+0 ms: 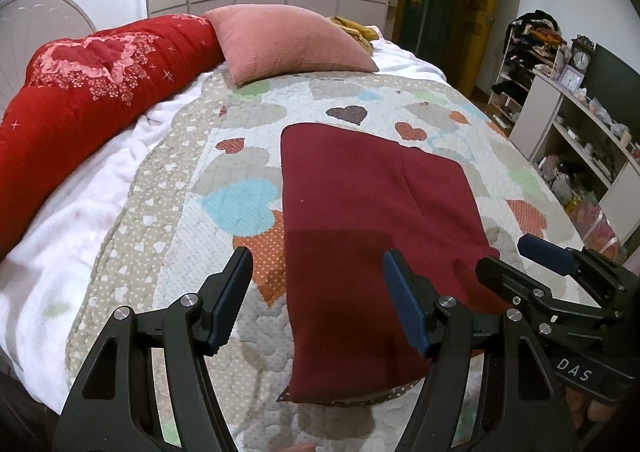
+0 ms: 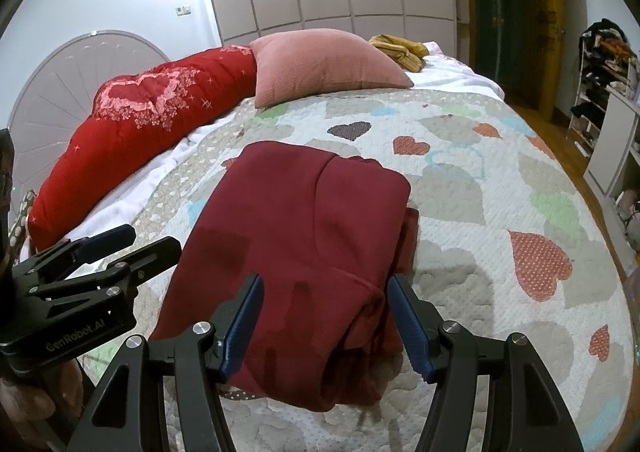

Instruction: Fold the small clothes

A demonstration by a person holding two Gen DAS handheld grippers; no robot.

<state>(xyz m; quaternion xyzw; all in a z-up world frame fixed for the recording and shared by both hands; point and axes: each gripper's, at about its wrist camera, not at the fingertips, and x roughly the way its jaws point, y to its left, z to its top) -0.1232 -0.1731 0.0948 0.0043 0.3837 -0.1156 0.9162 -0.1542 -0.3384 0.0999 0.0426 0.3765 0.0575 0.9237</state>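
The maroon garment [image 1: 372,220] lies folded on the heart quilt [image 1: 192,220] near its front edge. Left gripper [image 1: 320,300] and right gripper [image 2: 324,320] hover spread, empty; bare quilt surrounds it.

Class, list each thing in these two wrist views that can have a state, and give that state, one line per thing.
Maroon garment: partly folded, lying flat on the quilt, held by neither gripper.
Left gripper: open, empty, above the garment's near edge.
Right gripper: open, empty, over the garment's near right corner.
Pink pillow: lying at the bed's far end.
Red comforter: bunched along the bed's edge.
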